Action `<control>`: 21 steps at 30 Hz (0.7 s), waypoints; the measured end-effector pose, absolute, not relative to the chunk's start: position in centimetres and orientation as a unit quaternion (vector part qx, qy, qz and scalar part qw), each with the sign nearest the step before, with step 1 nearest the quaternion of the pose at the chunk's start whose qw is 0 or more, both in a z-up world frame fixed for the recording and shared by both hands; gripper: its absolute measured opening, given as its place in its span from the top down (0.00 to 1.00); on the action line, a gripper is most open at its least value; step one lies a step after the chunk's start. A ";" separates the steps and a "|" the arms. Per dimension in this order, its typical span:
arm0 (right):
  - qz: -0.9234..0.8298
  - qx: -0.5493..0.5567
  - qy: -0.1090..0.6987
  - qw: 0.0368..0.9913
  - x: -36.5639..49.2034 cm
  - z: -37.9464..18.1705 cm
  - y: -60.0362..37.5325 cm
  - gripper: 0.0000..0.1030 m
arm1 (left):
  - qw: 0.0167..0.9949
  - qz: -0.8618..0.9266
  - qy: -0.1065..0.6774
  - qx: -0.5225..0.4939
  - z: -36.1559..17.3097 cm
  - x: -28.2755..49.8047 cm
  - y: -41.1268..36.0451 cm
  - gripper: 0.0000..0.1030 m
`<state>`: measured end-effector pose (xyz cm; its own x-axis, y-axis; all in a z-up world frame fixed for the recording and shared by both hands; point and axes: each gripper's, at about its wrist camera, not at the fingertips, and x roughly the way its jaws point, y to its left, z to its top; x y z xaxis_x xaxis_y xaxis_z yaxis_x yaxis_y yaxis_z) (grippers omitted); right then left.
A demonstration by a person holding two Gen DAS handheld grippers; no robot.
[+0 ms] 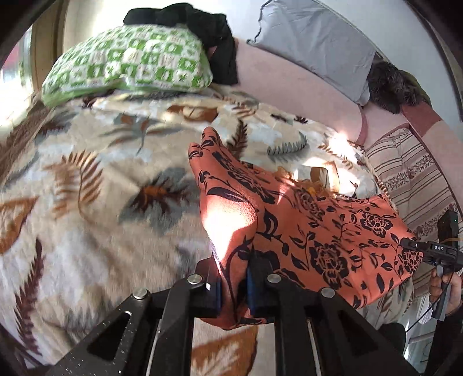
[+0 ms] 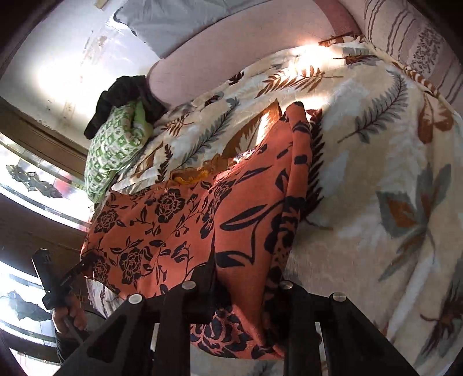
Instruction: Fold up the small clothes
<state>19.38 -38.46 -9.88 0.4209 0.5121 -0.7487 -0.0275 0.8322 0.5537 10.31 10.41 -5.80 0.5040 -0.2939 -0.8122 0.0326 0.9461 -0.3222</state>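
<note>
Bed, leaf-print blanket (image 1: 86, 179): work surface beneath both tools. Orange floral garment (image 1: 318, 231): lifted, stretched between the tools, far end trailing on the blanket; fold appears begun, not laid flat. Left hand-held gripper (image 1: 234, 286): clamped on garment edge. Right hand-held gripper (image 2: 240, 298): clamped on opposite edge.

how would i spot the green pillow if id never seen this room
Start at the bed's leaf-print fleece blanket and follow it to the end by the pink headboard. The green-and-white checked pillow lies there, a black garment draped on top; the grey pillow beside it is plain.
</note>
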 end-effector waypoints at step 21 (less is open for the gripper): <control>0.079 0.264 0.478 0.834 20.2 -15.8 -42.5 0.18 | 0.857 -0.061 0.508 -0.062 -11.6 20.2 10.3 0.50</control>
<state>20.21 -42.53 -15.82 0.5305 0.3847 -0.7553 0.1197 0.8482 0.5160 20.25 10.32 -11.65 0.4758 -0.1666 -0.8636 0.0410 0.9850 -0.1675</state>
